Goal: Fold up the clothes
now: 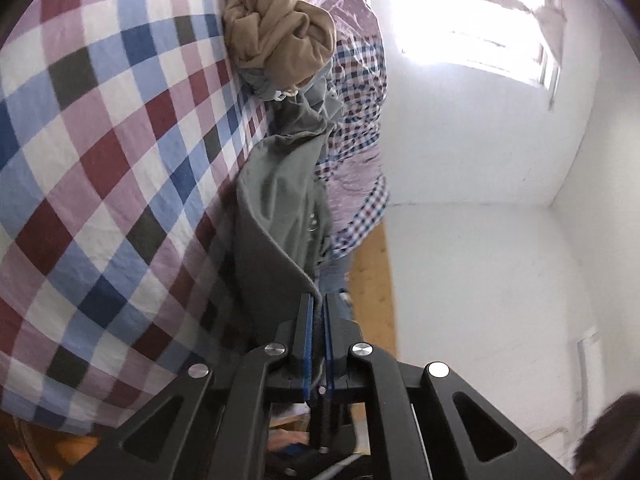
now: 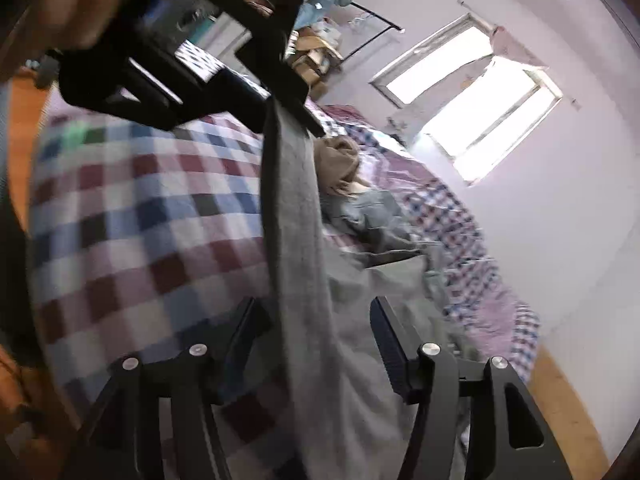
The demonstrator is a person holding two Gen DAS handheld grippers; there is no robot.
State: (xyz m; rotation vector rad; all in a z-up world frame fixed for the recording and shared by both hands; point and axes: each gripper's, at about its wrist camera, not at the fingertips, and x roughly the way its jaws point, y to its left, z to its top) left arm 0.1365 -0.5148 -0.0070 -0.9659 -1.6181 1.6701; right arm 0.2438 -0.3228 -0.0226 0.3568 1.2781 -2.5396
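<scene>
A grey-green garment [image 1: 280, 200] hangs taut above the checked bed sheet [image 1: 100, 140]. My left gripper [image 1: 318, 300] is shut on its edge, with the cloth pinched between the blue pads. In the right wrist view the left gripper [image 2: 304, 120] is up at the top, a hand [image 2: 80, 0] behind it, and a stretched band of the grey garment [image 2: 296, 208] runs down from it. That band passes between the spread fingers of my right gripper [image 2: 316, 320], which is open. The rest of the garment lies crumpled on the bed [image 2: 120, 220].
A bunched beige garment [image 1: 276, 28] and a blue-grey piece [image 2: 360, 208] lie further up the bed. A white wall and a bright window [image 2: 480, 108] border the bed's far side. Wooden floor [image 1: 372, 280] shows beyond the sheet. A clothes rack with boxes [image 2: 316, 56] stands in the far corner.
</scene>
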